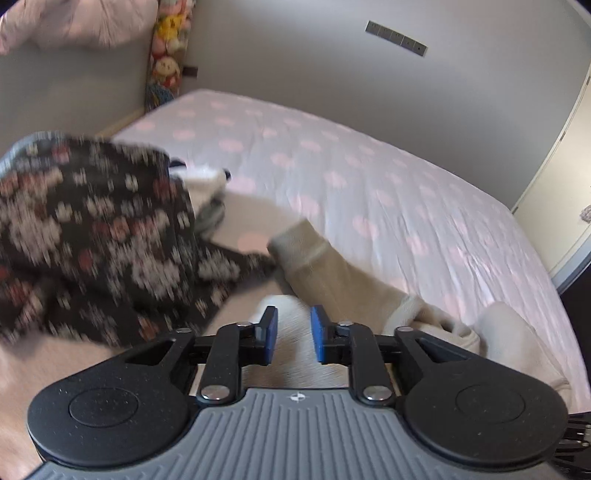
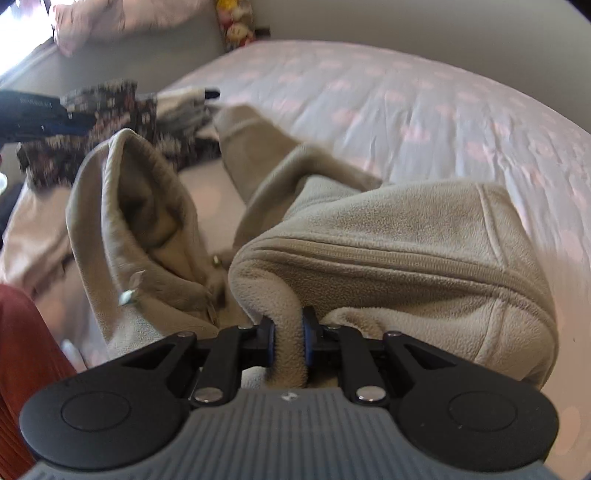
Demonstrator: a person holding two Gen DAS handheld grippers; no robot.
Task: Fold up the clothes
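A beige fleece jacket (image 2: 388, 236) with a zipper lies crumpled on the bed. My right gripper (image 2: 289, 332) is shut on a fold of its fleece near the zipper edge. In the left wrist view the jacket's sleeve (image 1: 325, 266) stretches across the sheet. My left gripper (image 1: 293, 334) is open and empty, its blue pads just above pale fleece. A dark floral garment (image 1: 92, 236) is bunched at the left; it also shows in the right wrist view (image 2: 110, 122).
The bed sheet (image 1: 369, 177) is pale with pink dots. Folded white and grey clothes (image 1: 207, 192) lie beyond the floral garment. A pink duvet (image 1: 74, 22) and plush toys (image 1: 168, 55) sit by the wall. A red-clothed leg (image 2: 22, 369) is at the left.
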